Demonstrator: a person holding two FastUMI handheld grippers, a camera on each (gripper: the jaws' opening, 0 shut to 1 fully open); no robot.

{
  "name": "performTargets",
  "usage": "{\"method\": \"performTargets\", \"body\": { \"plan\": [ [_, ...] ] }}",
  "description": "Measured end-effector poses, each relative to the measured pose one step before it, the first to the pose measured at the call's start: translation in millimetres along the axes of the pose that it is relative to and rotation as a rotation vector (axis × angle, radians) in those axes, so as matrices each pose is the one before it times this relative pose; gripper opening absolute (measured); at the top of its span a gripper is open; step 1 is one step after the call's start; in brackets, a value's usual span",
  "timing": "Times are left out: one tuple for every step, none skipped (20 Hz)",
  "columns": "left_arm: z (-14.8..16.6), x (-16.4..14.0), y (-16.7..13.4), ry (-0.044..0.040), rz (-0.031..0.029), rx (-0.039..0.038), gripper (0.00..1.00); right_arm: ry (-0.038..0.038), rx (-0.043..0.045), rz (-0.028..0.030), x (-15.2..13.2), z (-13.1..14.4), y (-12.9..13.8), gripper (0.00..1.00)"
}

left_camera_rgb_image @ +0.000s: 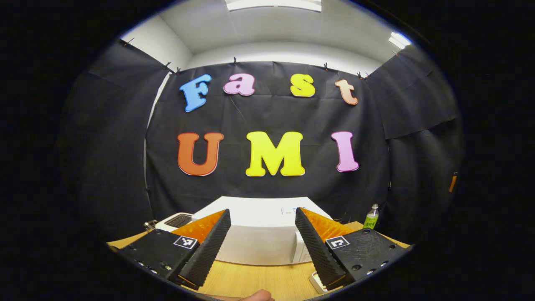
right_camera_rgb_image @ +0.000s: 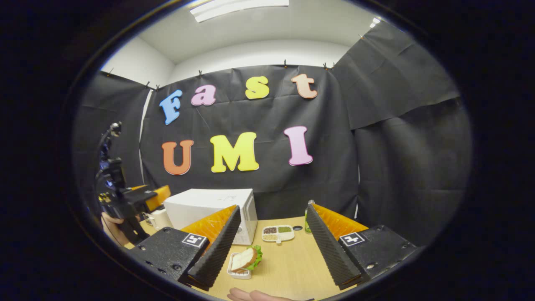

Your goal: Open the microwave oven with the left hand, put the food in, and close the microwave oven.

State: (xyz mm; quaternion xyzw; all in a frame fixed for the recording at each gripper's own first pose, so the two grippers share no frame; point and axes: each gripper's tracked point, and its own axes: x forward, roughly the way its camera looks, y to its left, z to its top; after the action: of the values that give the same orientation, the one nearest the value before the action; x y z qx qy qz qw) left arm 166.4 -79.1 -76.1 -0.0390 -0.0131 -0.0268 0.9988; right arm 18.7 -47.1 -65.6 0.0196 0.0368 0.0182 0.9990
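The white microwave (left_camera_rgb_image: pixel 259 240) stands on the wooden table (left_camera_rgb_image: pixel 259 280) straight ahead of my left gripper (left_camera_rgb_image: pixel 262 210), its door shut. That gripper is open and holds nothing, a short way back from the oven. In the right gripper view the microwave (right_camera_rgb_image: pixel 209 207) sits at centre left. In front of it lies the food, a sandwich with lettuce (right_camera_rgb_image: pixel 245 259) in a small white tray. My right gripper (right_camera_rgb_image: pixel 273 206) hangs open and empty above the table, with the sandwich near its left finger. The left gripper (right_camera_rgb_image: pixel 142 196), held by a hand, appears at the far left.
A divided dish of grains (right_camera_rgb_image: pixel 278 233) and a small dark lid (right_camera_rgb_image: pixel 297 228) lie right of the microwave. A green-labelled bottle (left_camera_rgb_image: pixel 370 216) stands at the back right. A white toaster-like appliance (left_camera_rgb_image: pixel 175 220) sits left of the oven. Part of a hand (right_camera_rgb_image: pixel 250 295) shows at the table's near edge.
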Motion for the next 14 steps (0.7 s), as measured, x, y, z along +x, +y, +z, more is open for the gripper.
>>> {"method": "performTargets", "body": {
  "plan": [
    [-16.91, 13.61, -9.13, 0.01940, -0.00972, -0.00547, 0.95, 0.00459, 0.00357, 0.00093, 1.66, -5.21, -4.38, 1.00],
    [-17.19, 13.61, -5.58, 0.02322, 0.00452, -0.00007, 0.95, 0.00517, 0.00256, 0.00263, 2.69, -4.29, -4.65, 1.00],
    [-18.47, 15.78, -7.16, 0.03339, -0.00946, -0.00429, 0.95, 0.00491, 0.00392, 0.00295, 2.03, -3.95, -4.09, 1.00],
    [-20.66, 15.61, -14.73, 0.04920, -0.03588, -0.01625, 0.95, 0.00529, 0.00528, 0.00043, 1.94, -3.72, -5.00, 0.92],
    [-19.65, 13.52, -11.07, 0.04964, -0.02593, -0.02143, 0.94, 0.00588, 0.00386, 0.00026, 2.78, -4.45, -5.83, 0.92],
    [-12.66, 10.86, -6.09, 0.01951, -0.00734, -0.01581, 0.95, 0.00269, 0.00051, 0.00402, 1.91, -2.92, -4.03, 1.00],
    [-8.68, 10.41, -2.02, 0.00670, 0.00442, 0.00200, 0.95, -0.00304, -0.00377, 0.00563, 1.77, -1.51, -3.30, 1.00],
    [-6.36, 9.78, -2.31, 0.00154, 0.00771, 0.01779, 0.94, -0.00457, -0.00764, 0.00156, 2.39, -0.16, -4.30, 1.00],
    [-5.98, 8.36, -1.42, -0.00156, 0.01728, 0.03618, 0.94, -0.01018, -0.00794, -0.00108, 3.21, -1.06, -5.47, 1.00],
    [-4.74, 10.34, -0.54, -0.00591, 0.01580, 0.04408, 0.80, -0.01171, -0.00646, -0.00115, 2.77, 0.90, -4.39, 1.00],
    [-7.75, 9.86, -1.36, 0.00130, 0.00067, 0.02819, 0.94, -0.01209, -0.00681, 0.00090, 1.97, -1.20, -3.90, 0.92],
    [-8.67, 8.22, 0.00, 0.01916, 0.00947, 0.00344, 0.91, -0.01027, -0.00557, 0.00186, 1.80, -0.84, -3.13, 1.00],
    [-9.91, 6.32, -2.95, 0.02375, -0.00259, -0.01844, 0.87, -0.00783, -0.00530, 0.00309, 2.04, -2.46, -2.49, 1.00],
    [-6.76, 4.43, -1.53, 0.01888, -0.00656, -0.02584, 0.80, -0.00519, -0.00601, 0.00407, 1.55, -1.68, -2.25, 1.00]
  ]
}}
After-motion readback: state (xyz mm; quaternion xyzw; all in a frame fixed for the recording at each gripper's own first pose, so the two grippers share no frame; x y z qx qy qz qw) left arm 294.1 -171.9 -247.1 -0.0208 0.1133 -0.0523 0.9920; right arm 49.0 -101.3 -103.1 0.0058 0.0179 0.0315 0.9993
